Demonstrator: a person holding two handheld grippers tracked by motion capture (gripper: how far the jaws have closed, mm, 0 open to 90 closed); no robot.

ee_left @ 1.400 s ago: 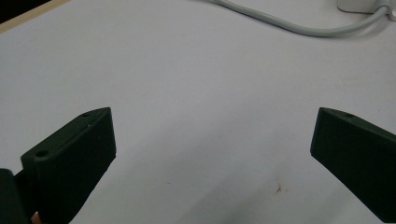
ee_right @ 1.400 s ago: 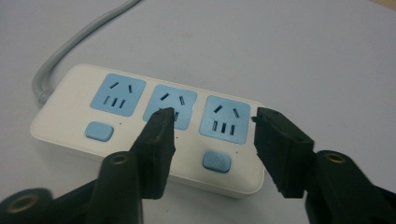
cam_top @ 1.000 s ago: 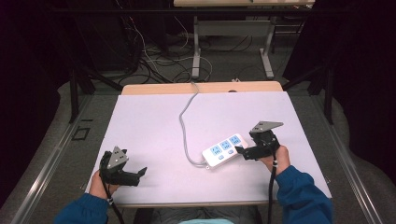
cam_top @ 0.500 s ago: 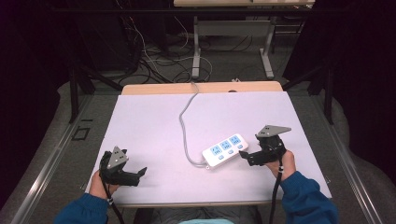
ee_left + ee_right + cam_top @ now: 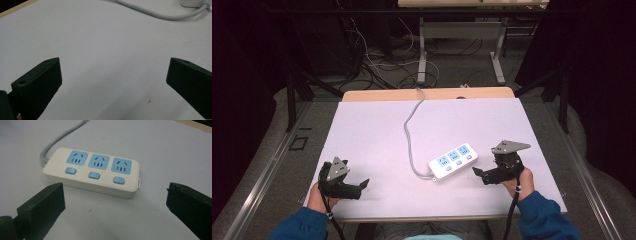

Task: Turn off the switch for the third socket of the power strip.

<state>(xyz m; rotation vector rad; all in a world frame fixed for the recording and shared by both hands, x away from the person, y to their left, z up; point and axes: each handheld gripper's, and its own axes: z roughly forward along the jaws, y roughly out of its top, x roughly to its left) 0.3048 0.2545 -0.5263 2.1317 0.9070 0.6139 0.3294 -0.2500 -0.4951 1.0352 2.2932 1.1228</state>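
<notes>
Since a second ago, my right gripper (image 5: 479, 175) has drawn back off the power strip (image 5: 452, 160); jaws wide, empty, aimed at it; strip mid-table, right of centre; left gripper (image 5: 362, 186) parked wide, empty, near the table (image 5: 372, 130) edge; cord (image 5: 409, 130) end hidden past far edge.

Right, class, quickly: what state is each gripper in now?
Left gripper: open, holding nothing, over bare table.
Right gripper: open, holding nothing, facing the power strip.

Blue sleeves (image 5: 546, 220), black hand-held grippers (each topped by a grey three-cornered plate (image 5: 510, 146)), trailing black cables (image 5: 512, 215).
</notes>
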